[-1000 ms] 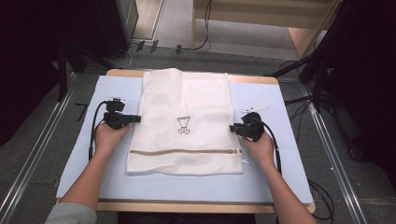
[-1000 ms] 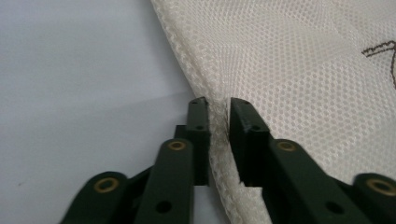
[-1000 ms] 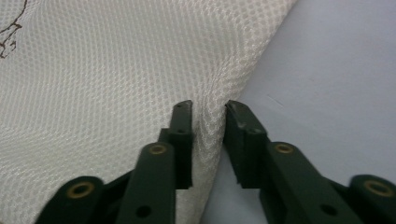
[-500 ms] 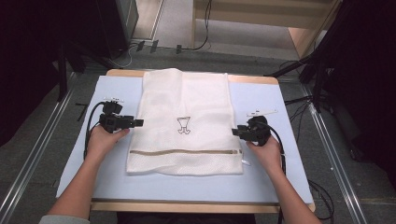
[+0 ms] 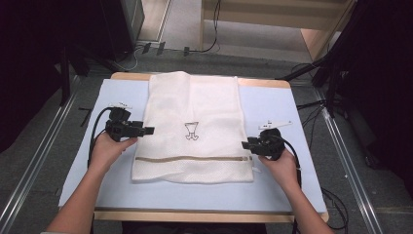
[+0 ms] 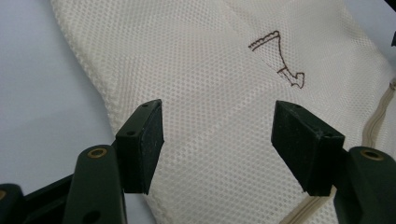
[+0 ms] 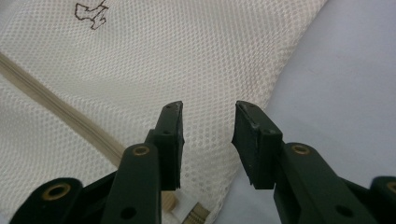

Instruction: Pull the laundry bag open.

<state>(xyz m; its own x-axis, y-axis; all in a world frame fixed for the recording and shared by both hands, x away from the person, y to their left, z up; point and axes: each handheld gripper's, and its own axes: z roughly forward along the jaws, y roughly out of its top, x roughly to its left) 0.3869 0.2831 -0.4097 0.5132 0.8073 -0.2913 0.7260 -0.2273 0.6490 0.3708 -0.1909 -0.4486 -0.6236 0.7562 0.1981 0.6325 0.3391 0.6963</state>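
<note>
Even, soft overhead light on the table (image 5: 272, 105), dark surroundings, faint shadows, slightly soft focus throughout.

Table (image 5: 311, 214): wooden top, rectangular, light wood edge visible at near and far side. Pale blue sheet (image 5: 87, 165) covers almost whole top. On sheet, in middle: white mesh bag (image 5: 195, 102), flat, long side running near to far, far end reaching far edge of table. Beige zipper (image 5: 195, 158) crosses bag left to right near its near end. Small dark drawing (image 5: 191, 131) at bag centre.
</note>
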